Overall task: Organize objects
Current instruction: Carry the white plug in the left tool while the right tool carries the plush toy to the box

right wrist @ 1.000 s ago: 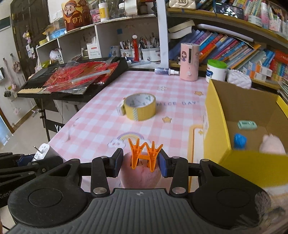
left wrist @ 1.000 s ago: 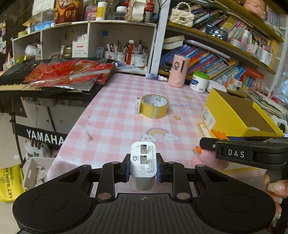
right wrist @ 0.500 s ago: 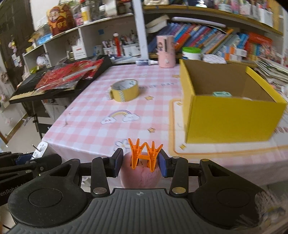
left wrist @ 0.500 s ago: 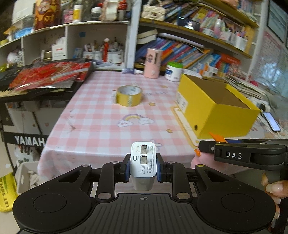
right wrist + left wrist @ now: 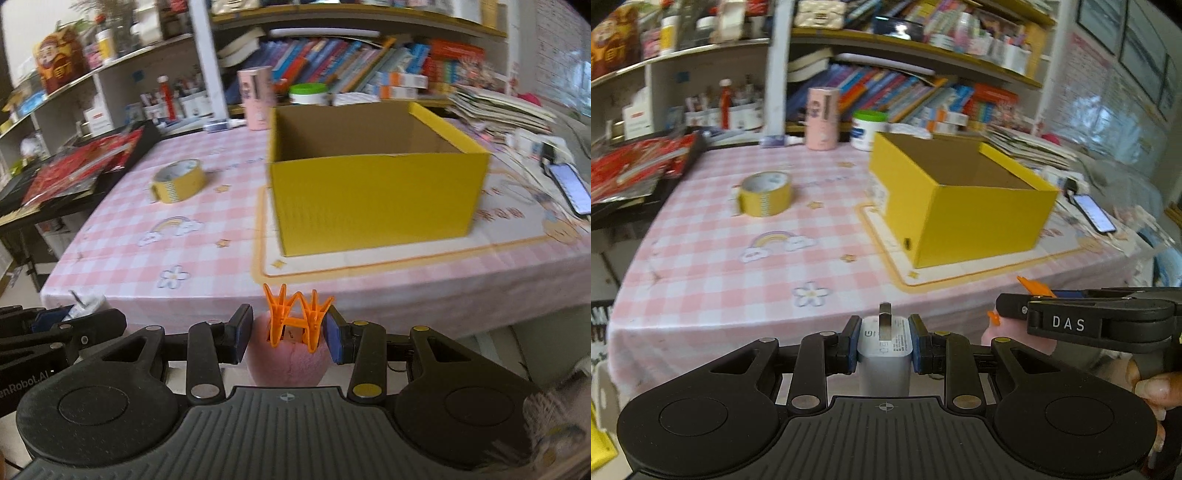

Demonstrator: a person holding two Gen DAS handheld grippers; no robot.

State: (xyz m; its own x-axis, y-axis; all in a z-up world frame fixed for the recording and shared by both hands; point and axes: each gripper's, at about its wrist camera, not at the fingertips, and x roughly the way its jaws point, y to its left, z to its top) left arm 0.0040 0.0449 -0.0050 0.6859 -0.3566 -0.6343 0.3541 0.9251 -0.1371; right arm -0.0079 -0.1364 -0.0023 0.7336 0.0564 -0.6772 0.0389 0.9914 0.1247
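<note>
A: Left tongs (image 5: 884, 345), what are they doing?
B: Clenching a white plug-in charger (image 5: 884, 354), blue pads pressing on both its sides, metal prongs pointing up and away from the camera. It is hanging off the near edge of the surface (image 5: 713, 266), not touching it.

A: Right tongs (image 5: 288, 338)?
B: Gripping a pink fuzzy toy (image 5: 288, 363) with orange plastic feet (image 5: 295, 314) sticking up. Pads are pressing on the pink body from both sides. Also hanging in front of the surface's near edge.

A: Are the two tongs showing in each other's view?
B: Yes. The right ones are sitting at the right of the left wrist view, black with "DAS" lettering, fingertips of a hand (image 5: 1150, 387) wrapping the handle below. The left ones are poking in at the far left of the right wrist view, the charger's prongs just showing.

A: Where is the box?
B: A yellow cardboard box (image 5: 373, 195), open at the top, is standing on a cream mat with an orange border (image 5: 406, 254), right half of the pink checked surface. I cannot tell what is lying inside from this angle.

A: Anything else on the surface?
B: A roll of yellow tape (image 5: 765, 194) is lying flat, left of the box and well apart from it. A pink cylinder (image 5: 822, 118) and a white jar with a green lid (image 5: 868, 129) are standing at the far edge, behind the box. A phone (image 5: 1093, 212) is lying right of the box with its screen lit. Red packets (image 5: 79, 168) are lying on a black keyboard at the left.
</note>
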